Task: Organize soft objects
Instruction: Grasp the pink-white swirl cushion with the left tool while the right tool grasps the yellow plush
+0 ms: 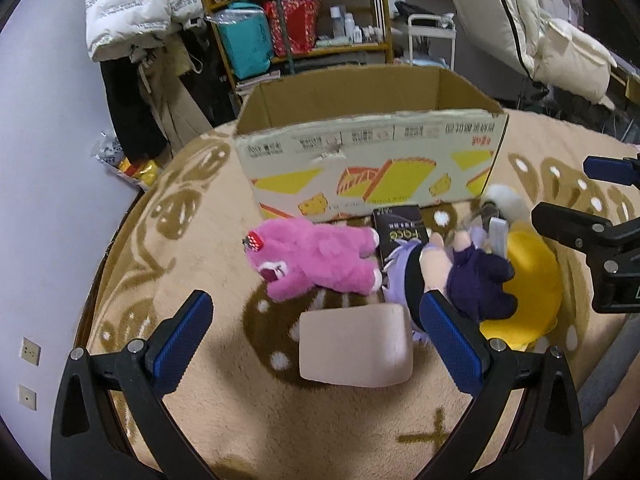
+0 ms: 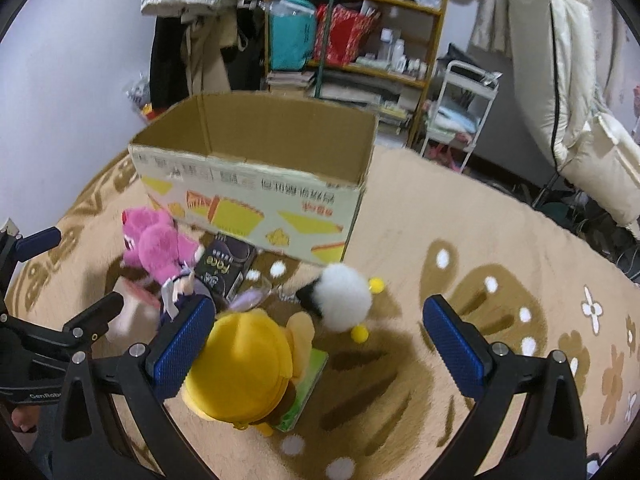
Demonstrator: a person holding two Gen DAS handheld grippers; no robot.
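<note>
An open cardboard box [image 1: 368,160] stands on the beige carpet; it also shows in the right wrist view [image 2: 256,196]. In front of it lie a pink plush bear [image 1: 320,260], a beige foam block [image 1: 356,346], a purple-haired doll [image 1: 460,272], a yellow plush [image 1: 528,280] and a white fluffy toy [image 2: 346,298]. My left gripper [image 1: 316,340] is open, hovering around the foam block without touching it. My right gripper [image 2: 316,344] is open above the yellow plush [image 2: 244,372], its left finger beside it. The pink bear [image 2: 156,244] lies at the left.
A black "Face" packet [image 1: 398,232] lies against the box, between bear and doll. A green book [image 2: 310,384] lies under the yellow plush. A cluttered shelf [image 1: 300,20], hanging coats [image 1: 132,12] and a white cart [image 2: 460,112] stand behind the carpet.
</note>
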